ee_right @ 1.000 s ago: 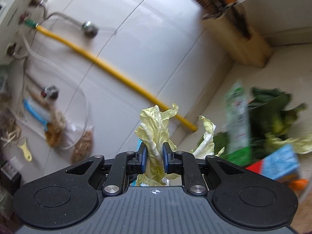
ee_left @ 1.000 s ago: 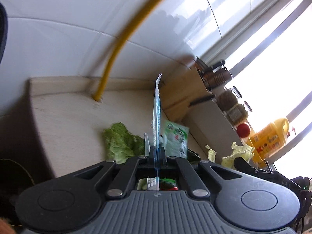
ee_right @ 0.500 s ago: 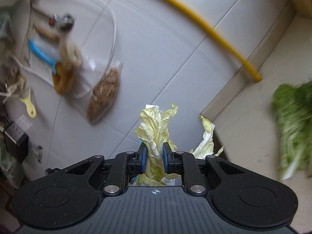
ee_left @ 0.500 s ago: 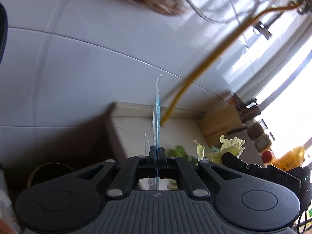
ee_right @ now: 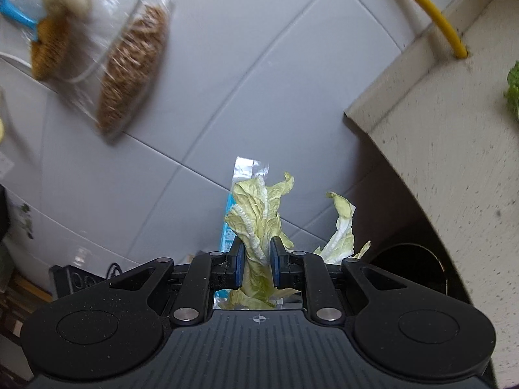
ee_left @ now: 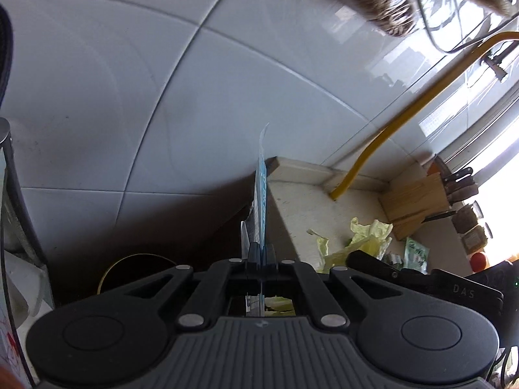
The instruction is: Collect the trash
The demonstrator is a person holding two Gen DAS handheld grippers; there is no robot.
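Observation:
My left gripper (ee_left: 260, 250) is shut on a thin blue and clear plastic wrapper (ee_left: 261, 191), seen edge-on and standing upright. My right gripper (ee_right: 256, 253) is shut on pale green cabbage leaves (ee_right: 259, 214); the same wrapper (ee_right: 241, 181) shows just behind them. In the left wrist view the right gripper's black body (ee_left: 421, 282) and its cabbage leaves (ee_left: 366, 240) sit to the right. A dark round bin with a yellowish rim (ee_left: 129, 275) lies below the counter's end; in the right wrist view the bin (ee_right: 412, 269) is low at the right.
A beige counter (ee_right: 447, 149) ends at a white tiled wall (ee_left: 162, 81), with a yellow hose (ee_left: 389, 129) running into it. More greens (ee_right: 512, 90), a green packet (ee_left: 415, 253) and a wooden knife block (ee_left: 418, 201) stay on the counter. Bags hang on the wall (ee_right: 129, 64).
Both grippers have swung left off the counter toward its end, still holding the wrapper and the cabbage. The dark bin has come into view below them.

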